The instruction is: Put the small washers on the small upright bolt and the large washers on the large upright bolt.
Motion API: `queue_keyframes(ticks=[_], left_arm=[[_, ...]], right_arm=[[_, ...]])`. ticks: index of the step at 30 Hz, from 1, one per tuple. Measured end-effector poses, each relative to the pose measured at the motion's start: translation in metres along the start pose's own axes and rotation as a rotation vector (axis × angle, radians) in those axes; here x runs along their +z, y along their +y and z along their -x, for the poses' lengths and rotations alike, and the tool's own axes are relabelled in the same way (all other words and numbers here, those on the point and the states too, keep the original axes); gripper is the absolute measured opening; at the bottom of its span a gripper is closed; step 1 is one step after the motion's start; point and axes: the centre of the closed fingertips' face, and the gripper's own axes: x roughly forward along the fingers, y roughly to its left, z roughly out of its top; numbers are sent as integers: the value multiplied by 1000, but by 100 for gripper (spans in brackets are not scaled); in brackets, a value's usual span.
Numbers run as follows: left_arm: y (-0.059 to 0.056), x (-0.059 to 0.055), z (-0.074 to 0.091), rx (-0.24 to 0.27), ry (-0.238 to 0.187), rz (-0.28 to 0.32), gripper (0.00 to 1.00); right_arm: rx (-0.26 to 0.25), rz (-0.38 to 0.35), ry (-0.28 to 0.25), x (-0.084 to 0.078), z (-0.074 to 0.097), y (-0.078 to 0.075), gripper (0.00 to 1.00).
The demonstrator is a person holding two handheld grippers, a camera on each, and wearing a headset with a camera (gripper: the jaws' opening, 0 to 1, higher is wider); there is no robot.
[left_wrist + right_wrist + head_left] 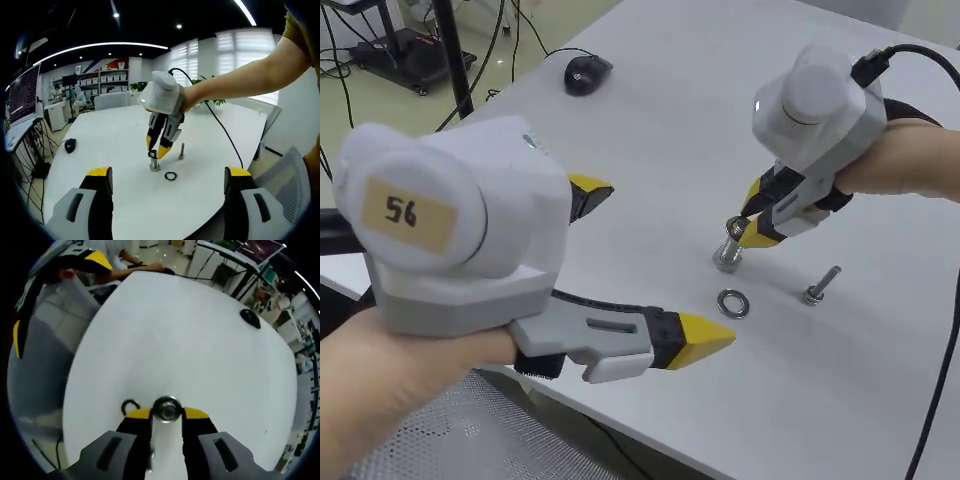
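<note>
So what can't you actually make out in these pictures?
- Whether the held washer is over the large bolt yet: in the head view the right hand-held gripper covers the bolt's top, and the right gripper view looks straight down on it.
- How many washers ring the small bolt: too small in the head and left gripper views.
- The loose washer: in the right gripper view it is half hidden behind a jaw tip.
</note>
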Motion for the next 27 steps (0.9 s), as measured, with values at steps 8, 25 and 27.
queue_keyframes(ticks=[8, 25, 27], left_arm=[[-1, -1, -1, 0, 2, 3, 92], [0, -1, 0, 4, -2, 6, 92], [-1, -2, 0, 3, 4, 6, 92]], right_arm=[[17, -4, 9, -8, -24, 4, 23], [2, -21, -16, -21, -26, 2, 24], [-1, -31, -21, -24, -20, 3, 25]])
